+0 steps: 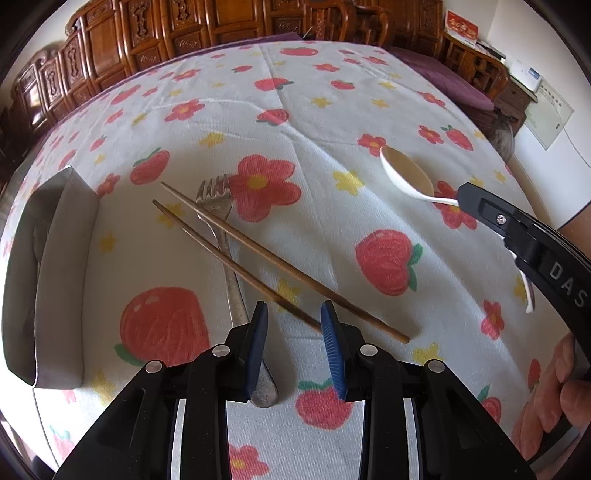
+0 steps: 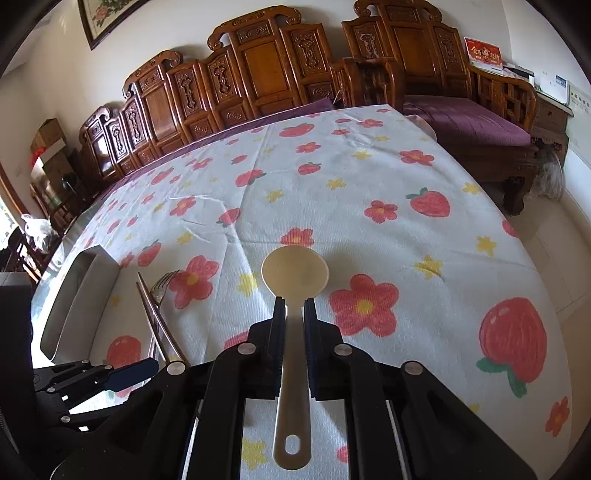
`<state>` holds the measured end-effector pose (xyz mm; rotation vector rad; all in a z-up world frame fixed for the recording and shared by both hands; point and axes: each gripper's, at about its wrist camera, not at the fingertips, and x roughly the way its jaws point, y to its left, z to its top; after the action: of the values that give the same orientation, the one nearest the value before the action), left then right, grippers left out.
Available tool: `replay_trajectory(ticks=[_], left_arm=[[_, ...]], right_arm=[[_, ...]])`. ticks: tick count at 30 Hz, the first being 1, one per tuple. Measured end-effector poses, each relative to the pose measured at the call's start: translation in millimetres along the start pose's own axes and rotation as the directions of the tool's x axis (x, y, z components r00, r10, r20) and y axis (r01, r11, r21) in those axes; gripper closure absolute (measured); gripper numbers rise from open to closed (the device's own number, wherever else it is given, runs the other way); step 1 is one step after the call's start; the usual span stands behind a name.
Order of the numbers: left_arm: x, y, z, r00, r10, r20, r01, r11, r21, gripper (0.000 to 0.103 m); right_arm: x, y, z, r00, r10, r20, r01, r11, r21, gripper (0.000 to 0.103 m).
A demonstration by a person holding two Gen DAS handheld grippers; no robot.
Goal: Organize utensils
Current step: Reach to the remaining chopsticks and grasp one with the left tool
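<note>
Two wooden chopsticks are seen in the left wrist view, laid slantwise across a metal fork on the flowered tablecloth. The near end of one chopstick is placed between the blue fingers of the left gripper, but the pads are not pressed on it, so this claw is released. The fork handle is partly hidden behind the left finger. A grey metal tray is found at the left, near the table edge, well apart from the chopsticks. At the right, a white spoon is held above the cloth by the right gripper, and a hand is wrapped around its black handle. Carved wooden furniture is seen behind the table.

In the right wrist view, the spoon is clenched by its handle between the fingers of the right gripper, with the bowl pointed forward. The fork and the chopsticks are seen at the lower left, beside the tray. The left gripper is reached in from the left edge. The table is covered by the cloth with red flowers and strawberries. A carved wooden bench with a purple cushion is placed against the pale wall.
</note>
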<state>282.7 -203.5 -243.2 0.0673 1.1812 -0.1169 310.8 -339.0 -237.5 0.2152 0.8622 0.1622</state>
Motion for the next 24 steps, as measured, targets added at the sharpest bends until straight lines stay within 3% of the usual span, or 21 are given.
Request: replay_trajectory(ticks=[16,24], left_arm=[[-9.6,14.2,-17.7,0.999,-0.021,-0.040,0.019,0.998,-0.053,0.098],[-43.0,35.4,-24.7,0.999,-0.045,0.003,0.045,0.998,-0.053,0.099]], right_arm=[[-1.4,16.5,-10.1,0.999,-0.035,-0.013,0.033,0.996,-0.077,0.091],[-15.2,28.5,-23.1,1.000,-0.027,-0.011,0.026,0.995,-0.100,0.091]])
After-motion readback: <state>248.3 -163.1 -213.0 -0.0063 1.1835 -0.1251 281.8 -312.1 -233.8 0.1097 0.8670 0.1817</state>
